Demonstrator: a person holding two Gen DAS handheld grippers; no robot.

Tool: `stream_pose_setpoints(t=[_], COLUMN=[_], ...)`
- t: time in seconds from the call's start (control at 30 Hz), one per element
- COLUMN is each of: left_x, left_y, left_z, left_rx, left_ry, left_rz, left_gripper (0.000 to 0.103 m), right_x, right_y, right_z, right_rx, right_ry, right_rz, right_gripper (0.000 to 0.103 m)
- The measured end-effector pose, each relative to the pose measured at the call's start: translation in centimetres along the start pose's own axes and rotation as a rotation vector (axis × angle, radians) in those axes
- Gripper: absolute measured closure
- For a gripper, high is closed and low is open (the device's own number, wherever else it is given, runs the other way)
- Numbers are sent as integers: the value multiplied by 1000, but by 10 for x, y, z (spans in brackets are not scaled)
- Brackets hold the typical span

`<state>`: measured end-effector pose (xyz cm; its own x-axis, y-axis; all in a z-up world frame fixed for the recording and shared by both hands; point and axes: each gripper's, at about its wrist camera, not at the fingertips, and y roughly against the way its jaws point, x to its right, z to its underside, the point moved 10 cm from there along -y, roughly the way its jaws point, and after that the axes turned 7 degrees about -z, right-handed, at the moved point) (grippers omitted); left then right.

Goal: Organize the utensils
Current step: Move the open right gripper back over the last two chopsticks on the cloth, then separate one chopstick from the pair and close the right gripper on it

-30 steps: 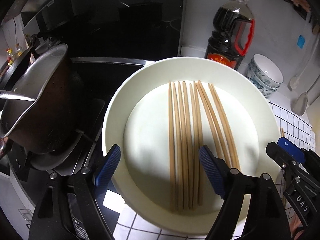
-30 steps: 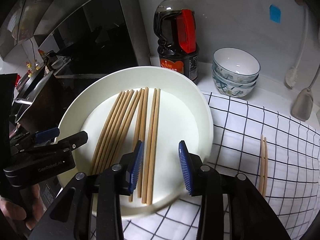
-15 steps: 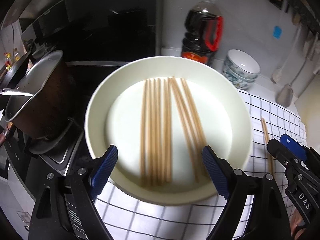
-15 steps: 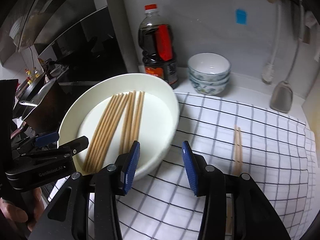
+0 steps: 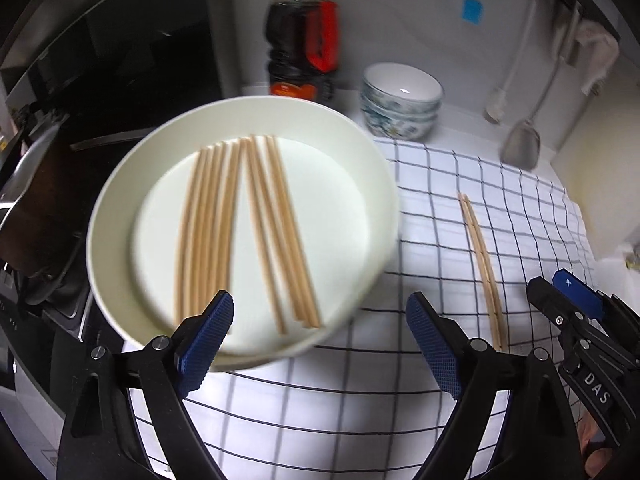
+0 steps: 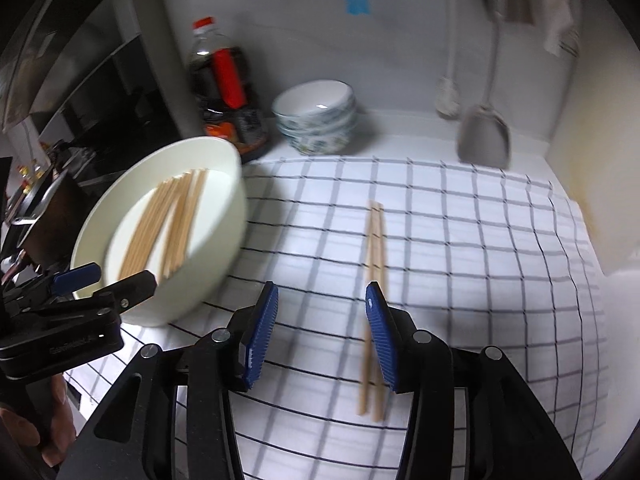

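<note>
A white plate (image 5: 344,200) holds several wooden chopsticks (image 5: 248,232) laid lengthwise. It stands at the left edge of a checked cloth (image 5: 440,216). My left gripper (image 5: 320,304) hangs open and wide over the plate's near rim, with nothing between its pads. A separate pair of chopsticks (image 6: 375,240) lies on the cloth to the right of the plate (image 6: 228,216). My right gripper (image 6: 322,292) is open above the cloth; its right fingertip covers part of that pair and its pads touch nothing. Each gripper shows in the other's view: the right gripper (image 5: 550,282), the left gripper (image 6: 120,276).
A dark sauce bottle (image 5: 304,40) and stacked patterned bowls (image 5: 400,100) stand by the back wall. A spatula (image 5: 520,148) and other tools hang at the right. A metal pot (image 5: 36,184) sits on the stove at the left. A hand (image 6: 52,420) holds the left gripper.
Both grippers have swung to the right, off the plate and over the checked cloth. The pair of chopsticks on the cloth now lies at the right gripper's fingertips. The right jaws stand slightly wider.
</note>
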<state>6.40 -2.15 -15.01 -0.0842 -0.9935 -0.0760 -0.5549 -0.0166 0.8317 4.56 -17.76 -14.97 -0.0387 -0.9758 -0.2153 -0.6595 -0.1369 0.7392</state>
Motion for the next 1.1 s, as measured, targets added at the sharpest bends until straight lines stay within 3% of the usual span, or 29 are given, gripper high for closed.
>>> stream_pose_setpoints(t=[0.27, 0.47, 1.1], left_x=[37, 49, 81], left_y=[-12, -15, -13], left_z=[10, 6, 0], left_rx=[-22, 13, 43], left_ry=[-42, -56, -87], left_rz=[18, -10, 9], left_gripper=[15, 13, 13], right_x=[49, 69, 68], right_y=[-10, -32, -69], right_z=[29, 46, 56], right_rx=[-34, -64, -100], right_ry=[-62, -76, -6], right_rz=[54, 68, 63], right_gripper=[59, 59, 59])
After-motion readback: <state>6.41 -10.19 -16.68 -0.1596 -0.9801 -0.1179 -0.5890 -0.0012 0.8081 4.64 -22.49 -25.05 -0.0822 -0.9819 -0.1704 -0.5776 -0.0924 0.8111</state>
